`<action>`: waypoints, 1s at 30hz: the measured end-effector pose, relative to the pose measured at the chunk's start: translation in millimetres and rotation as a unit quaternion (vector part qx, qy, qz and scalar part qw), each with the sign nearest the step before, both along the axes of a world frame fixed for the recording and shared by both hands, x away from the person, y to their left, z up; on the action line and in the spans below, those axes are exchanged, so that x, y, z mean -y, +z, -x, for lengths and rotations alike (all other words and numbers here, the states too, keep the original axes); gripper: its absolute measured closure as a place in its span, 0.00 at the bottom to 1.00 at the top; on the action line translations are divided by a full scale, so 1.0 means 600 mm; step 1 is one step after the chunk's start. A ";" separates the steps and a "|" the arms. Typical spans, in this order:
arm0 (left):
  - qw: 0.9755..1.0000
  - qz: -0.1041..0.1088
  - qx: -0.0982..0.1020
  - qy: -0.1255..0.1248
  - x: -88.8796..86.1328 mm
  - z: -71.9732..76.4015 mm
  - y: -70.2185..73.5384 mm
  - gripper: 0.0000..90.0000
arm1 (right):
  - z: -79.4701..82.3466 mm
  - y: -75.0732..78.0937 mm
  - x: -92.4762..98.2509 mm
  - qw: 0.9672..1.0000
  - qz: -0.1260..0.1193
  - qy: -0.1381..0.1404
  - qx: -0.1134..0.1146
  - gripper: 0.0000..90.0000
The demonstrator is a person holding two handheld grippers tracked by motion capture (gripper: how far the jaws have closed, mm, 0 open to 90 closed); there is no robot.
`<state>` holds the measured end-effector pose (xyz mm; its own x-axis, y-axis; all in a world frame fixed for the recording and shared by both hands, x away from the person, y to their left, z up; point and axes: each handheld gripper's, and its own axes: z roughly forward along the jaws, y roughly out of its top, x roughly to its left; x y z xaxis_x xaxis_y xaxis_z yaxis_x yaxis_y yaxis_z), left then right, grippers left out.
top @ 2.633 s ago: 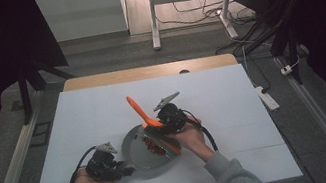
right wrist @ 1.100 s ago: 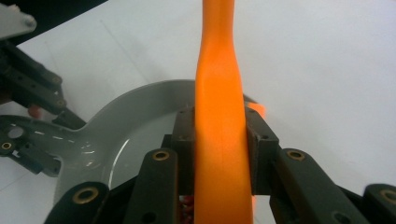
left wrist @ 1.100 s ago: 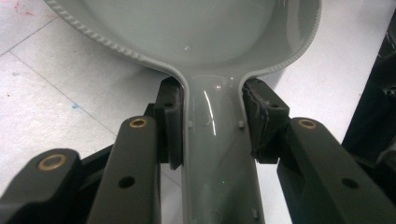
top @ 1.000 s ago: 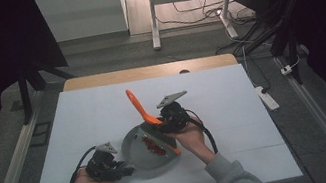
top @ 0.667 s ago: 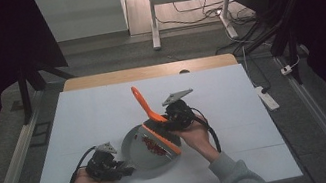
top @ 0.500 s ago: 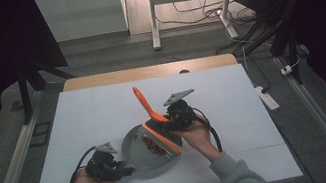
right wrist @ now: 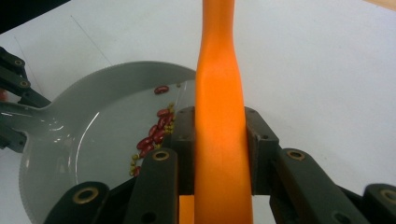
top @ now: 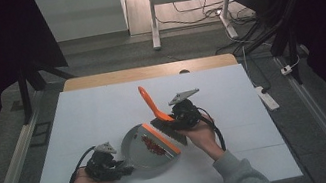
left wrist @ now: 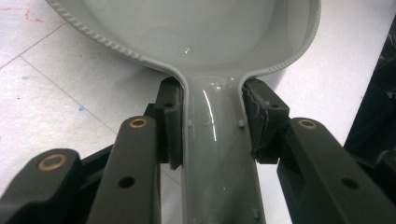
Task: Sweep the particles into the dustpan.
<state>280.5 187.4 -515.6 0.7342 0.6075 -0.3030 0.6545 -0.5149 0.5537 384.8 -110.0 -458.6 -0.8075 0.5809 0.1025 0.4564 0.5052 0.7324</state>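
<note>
One grey dustpan (top: 143, 150) lies on the white table (top: 94, 118), nearer the front edge than the back and a little left of the middle, its orange-trimmed lip facing right. Inside it, close to that lip, sits a small heap of beans (top: 151, 144) — in the right gripper view roughly ten dark red ones (right wrist: 154, 133) can be counted, mixed with a scatter of tiny yellow-green grains too small to count. One brush (top: 154, 111) with an orange handle stands tilted just right of the lip, its dark bristles down at the dustpan's edge and its handle tip pointing toward the back edge. The left gripper (top: 105, 165) is clamped on the dustpan's grey handle (left wrist: 219, 154), pads pressed against both sides, near the front-left part of the surface. The right gripper (top: 183, 116) is clamped on the brush's orange handle (right wrist: 219, 140), which runs straight up between its pads. Two hands in grey sleeves hold the grippers. The table has a wooden strip along its back edge — beyond it a dim room with grey floor, a white desk frame, trailing cables and one power strip (top: 268, 98) on the floor to the right.
</note>
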 end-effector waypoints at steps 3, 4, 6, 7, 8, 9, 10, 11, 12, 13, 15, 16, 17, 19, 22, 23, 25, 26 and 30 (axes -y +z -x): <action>1.000 0.002 0.003 0.005 0.000 0.001 0.001 0.68 | 0.001 0.000 0.006 1.000 0.003 0.002 0.003 0.78; 1.000 0.002 0.004 0.006 -0.001 0.001 0.001 0.68 | 0.001 0.000 0.008 1.000 0.003 0.001 0.003 0.79; 1.000 0.004 0.007 0.010 -0.002 0.001 0.002 0.68 | 0.002 0.000 0.013 1.000 0.005 0.000 0.003 0.79; 1.000 0.006 0.009 0.011 -0.003 0.002 0.003 0.68 | 0.002 0.000 0.016 1.000 0.006 0.000 0.004 0.79; 1.000 0.007 0.010 0.012 -0.004 0.002 0.003 0.68 | 0.002 0.000 0.019 1.000 0.007 -0.001 0.006 0.79; 1.000 0.008 0.011 0.014 -0.004 0.003 0.004 0.68 | 0.003 0.001 0.022 1.000 0.007 -0.003 0.005 0.78; 1.000 0.008 0.012 0.015 -0.006 0.003 0.004 0.68 | 0.004 0.001 0.026 1.000 0.007 -0.002 0.006 0.79; 1.000 0.010 0.013 0.018 -0.007 0.003 0.004 0.68 | 0.005 0.002 0.030 1.000 0.008 -0.003 0.006 0.79; 1.000 0.012 0.013 0.020 -0.009 0.003 0.005 0.68 | 0.006 0.003 0.034 1.000 0.008 -0.004 0.007 0.79; 1.000 0.015 0.013 0.024 -0.010 0.004 0.005 0.68 | 0.007 0.003 0.038 1.000 0.009 -0.004 0.008 0.79; 0.999 0.018 0.016 0.029 -0.012 0.004 0.005 0.68 | 0.009 0.005 0.046 1.000 0.009 -0.006 0.009 0.79; 0.999 0.019 0.018 0.033 -0.013 0.005 0.006 0.68 | 0.010 0.006 0.050 1.000 0.009 -0.007 0.011 0.78; 0.999 0.021 0.020 0.038 -0.014 0.006 0.007 0.68 | 0.011 0.008 0.055 1.000 0.008 -0.008 0.012 0.79; 0.998 0.026 0.025 0.046 -0.017 0.008 0.009 0.68 | 0.013 0.011 0.064 1.000 0.006 -0.009 0.013 0.79; 0.997 0.034 0.035 0.059 -0.021 0.012 0.014 0.68 | 0.016 0.015 0.078 1.000 0.002 -0.012 0.015 0.78; 0.997 0.035 0.037 0.061 -0.023 0.013 0.016 0.68 | 0.017 0.017 0.083 1.000 0.002 -0.012 0.015 0.79; 0.996 0.045 0.040 0.071 -0.024 0.015 0.018 0.68 | 0.020 0.020 0.093 1.000 0.002 -0.014 0.017 0.78; 0.995 0.047 0.043 0.075 -0.025 0.016 0.018 0.68 | 0.022 0.021 0.098 1.000 0.003 -0.014 0.019 0.79; 0.993 0.056 0.047 0.097 -0.033 0.018 0.018 0.68 | 0.026 0.025 0.117 1.000 0.000 -0.019 0.020 0.79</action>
<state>269.7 207.2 -504.6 0.6349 0.7065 -0.3126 0.6782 -0.3159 0.6635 369.2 -180.1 -443.7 -0.7885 0.6109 0.0712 0.4457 0.4879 0.7505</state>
